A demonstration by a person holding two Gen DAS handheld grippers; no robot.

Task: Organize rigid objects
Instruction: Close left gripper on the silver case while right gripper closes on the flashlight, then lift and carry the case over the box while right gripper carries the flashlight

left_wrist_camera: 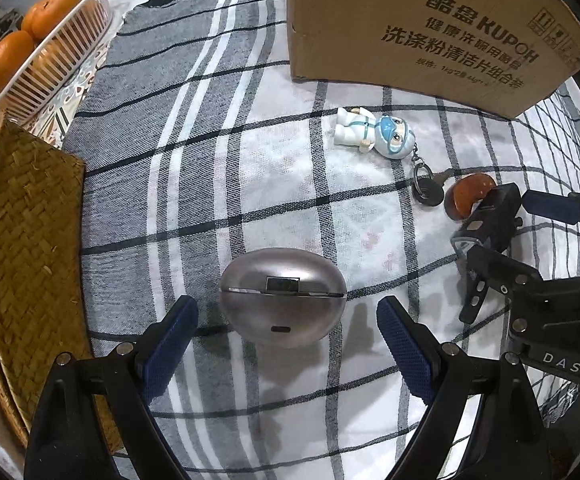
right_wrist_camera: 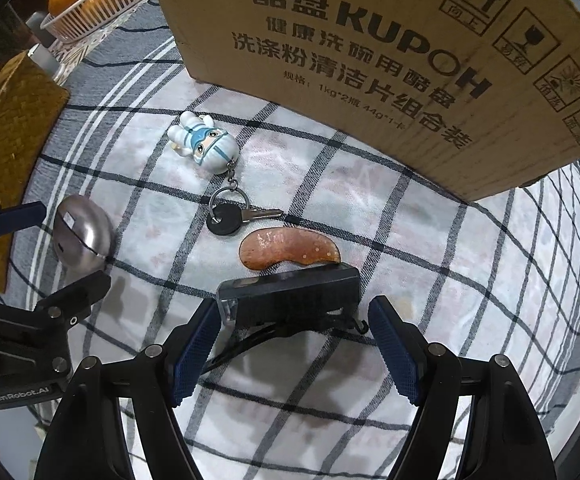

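Note:
A silver egg-shaped case lies on the checked cloth between the fingers of my open left gripper, untouched; it also shows in the right wrist view. A black box-shaped device lies between the fingers of my open right gripper, close to the left finger; it also shows in the left wrist view. Just beyond it lies a brown kidney-shaped piece. A white and blue figurine keychain with a black-headed key lies further out.
A large cardboard box stands at the back right. A woven straw basket sits at the left edge. A white plastic basket with oranges is at the far left. The checked cloth covers the table.

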